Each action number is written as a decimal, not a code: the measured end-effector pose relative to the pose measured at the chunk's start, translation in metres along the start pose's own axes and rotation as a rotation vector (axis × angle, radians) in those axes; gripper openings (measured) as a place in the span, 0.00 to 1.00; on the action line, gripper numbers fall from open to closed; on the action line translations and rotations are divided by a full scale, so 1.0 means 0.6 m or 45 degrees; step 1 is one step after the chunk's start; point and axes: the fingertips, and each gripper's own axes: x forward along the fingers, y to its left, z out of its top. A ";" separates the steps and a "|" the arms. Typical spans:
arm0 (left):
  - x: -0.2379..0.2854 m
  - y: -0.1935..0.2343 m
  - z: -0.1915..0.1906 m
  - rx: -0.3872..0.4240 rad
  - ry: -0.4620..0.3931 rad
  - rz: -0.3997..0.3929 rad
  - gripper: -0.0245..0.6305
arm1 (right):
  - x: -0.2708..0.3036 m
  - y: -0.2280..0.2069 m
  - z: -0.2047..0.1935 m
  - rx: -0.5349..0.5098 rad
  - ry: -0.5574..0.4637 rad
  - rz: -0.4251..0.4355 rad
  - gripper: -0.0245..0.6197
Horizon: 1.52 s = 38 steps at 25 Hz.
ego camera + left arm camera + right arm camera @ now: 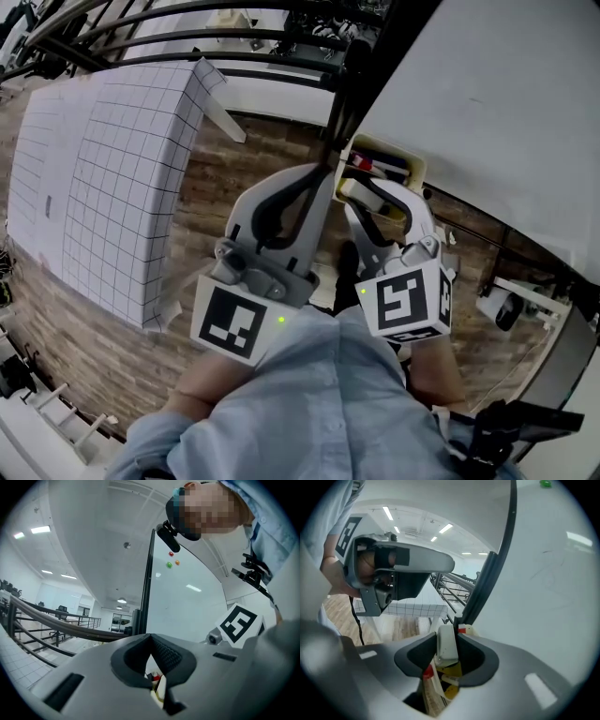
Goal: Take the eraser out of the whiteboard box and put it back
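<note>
White and smooth-sided, the eraser point(446, 645) stands pinched between the pads of the right gripper point(446, 638). It is upright at the mouth of the cream whiteboard box point(413, 170) at the whiteboard's point(487, 103) edge, just above the red-capped markers point(427, 671) crowded inside. The left gripper point(150, 638), jaws closed together on nothing, hovers level beside the board's dark frame point(370, 66). Whether the eraser is being lifted out or set back cannot be told. Either way the step seems to call for a straight move along the box's opening, with a firm grip on the narrow sides so the block neither snags the markers nor tips. The eraser looks rigid, a round-cornered block with a pale shell.
</note>
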 end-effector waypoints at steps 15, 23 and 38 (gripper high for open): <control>-0.021 -0.054 0.085 0.186 -0.075 0.029 0.04 | -0.112 -0.037 0.081 0.018 -0.286 -0.106 0.25; -0.019 -0.074 0.115 0.246 -0.122 0.039 0.04 | -0.167 -0.068 0.113 0.008 -0.419 -0.152 0.25; -0.009 -0.082 0.125 0.312 -0.132 0.058 0.04 | -0.181 -0.084 0.122 0.003 -0.481 -0.147 0.25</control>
